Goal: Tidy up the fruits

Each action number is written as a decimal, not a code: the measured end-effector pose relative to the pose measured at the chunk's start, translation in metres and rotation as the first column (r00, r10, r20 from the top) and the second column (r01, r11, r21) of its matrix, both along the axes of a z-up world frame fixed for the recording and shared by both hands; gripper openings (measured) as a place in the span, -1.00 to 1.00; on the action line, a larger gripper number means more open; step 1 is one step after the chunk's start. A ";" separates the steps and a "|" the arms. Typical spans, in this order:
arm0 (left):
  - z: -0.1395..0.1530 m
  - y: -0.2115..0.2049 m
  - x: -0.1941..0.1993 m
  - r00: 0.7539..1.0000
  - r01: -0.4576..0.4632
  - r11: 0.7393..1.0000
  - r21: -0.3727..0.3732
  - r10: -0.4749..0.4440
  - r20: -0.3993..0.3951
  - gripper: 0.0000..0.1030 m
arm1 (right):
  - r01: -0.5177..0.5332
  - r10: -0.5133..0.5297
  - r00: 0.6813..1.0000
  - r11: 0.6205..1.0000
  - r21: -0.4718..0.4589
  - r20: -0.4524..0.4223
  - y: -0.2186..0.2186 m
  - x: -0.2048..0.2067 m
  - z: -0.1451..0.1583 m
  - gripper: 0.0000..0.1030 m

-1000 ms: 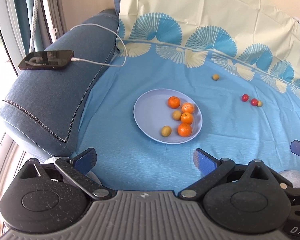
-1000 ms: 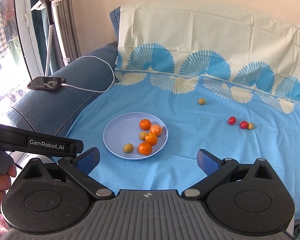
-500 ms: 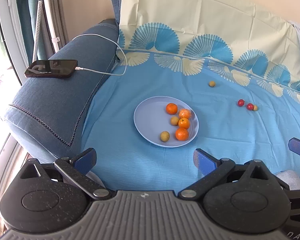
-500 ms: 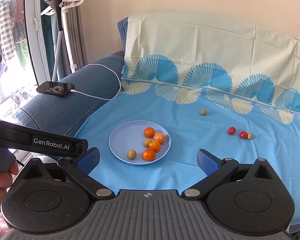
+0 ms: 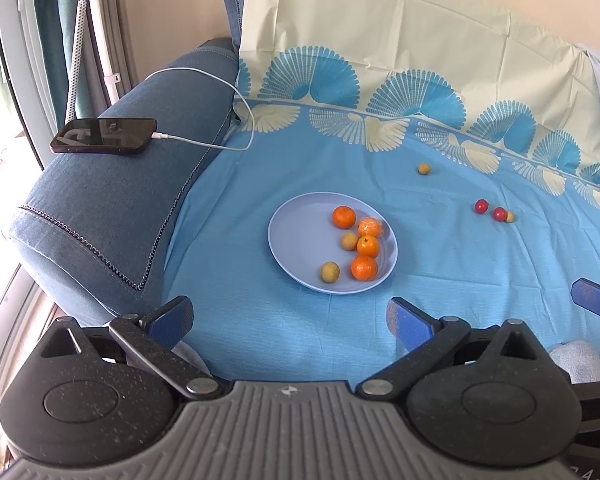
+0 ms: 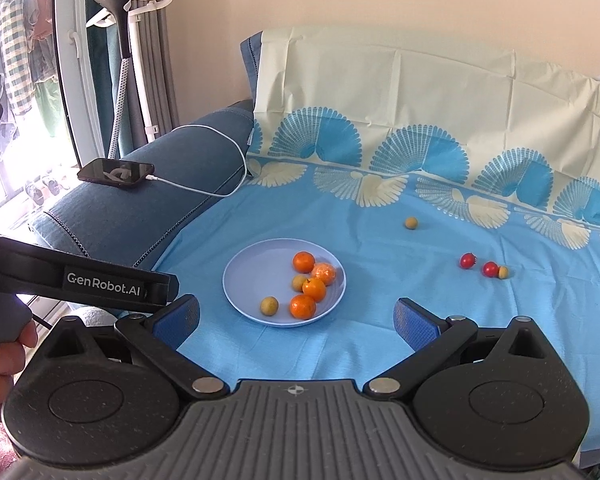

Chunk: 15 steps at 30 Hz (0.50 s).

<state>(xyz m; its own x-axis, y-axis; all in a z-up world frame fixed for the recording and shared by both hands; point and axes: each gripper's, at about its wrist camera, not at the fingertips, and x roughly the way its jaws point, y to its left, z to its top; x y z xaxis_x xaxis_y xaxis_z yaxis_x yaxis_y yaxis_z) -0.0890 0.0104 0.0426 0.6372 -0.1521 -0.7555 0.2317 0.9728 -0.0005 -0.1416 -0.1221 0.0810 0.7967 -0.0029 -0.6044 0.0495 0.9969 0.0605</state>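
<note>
A blue fan-print sheet [image 6: 380, 344] covers the sofa [image 6: 148, 208], with the plate [image 6: 252, 276] of fruit at centre. At 10 o'clock a phone [image 6: 116, 173] charges on the armrest. Left gripper [image 5: 290, 318] and right gripper [image 6: 298, 318] both hold their jaws spread, empty.

The right gripper [image 6: 296, 316] is hovering with its jaws spread wide, holding nothing, short of the plate [image 6: 252, 272] carrying oranges [image 6: 303, 306]. Two red fruits [image 6: 468, 260] are lying well apart on the blue cloth [image 6: 420, 280]
</note>
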 end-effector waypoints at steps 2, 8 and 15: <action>0.000 0.000 0.001 1.000 0.000 1.000 0.000 0.000 -0.004 0.99 | 0.002 -0.002 1.000 1.000 0.001 -0.005 -0.001 0.002 -0.001 0.99; -0.004 0.000 0.005 1.000 -0.005 1.000 0.000 0.005 -0.018 0.99 | -0.001 0.001 1.000 1.000 0.002 -0.017 -0.001 0.005 -0.005 0.99; -0.011 -0.001 0.013 0.999 -0.008 1.000 0.005 0.009 -0.039 0.99 | 0.002 -0.001 0.999 1.000 0.009 -0.039 -0.002 0.011 -0.010 0.99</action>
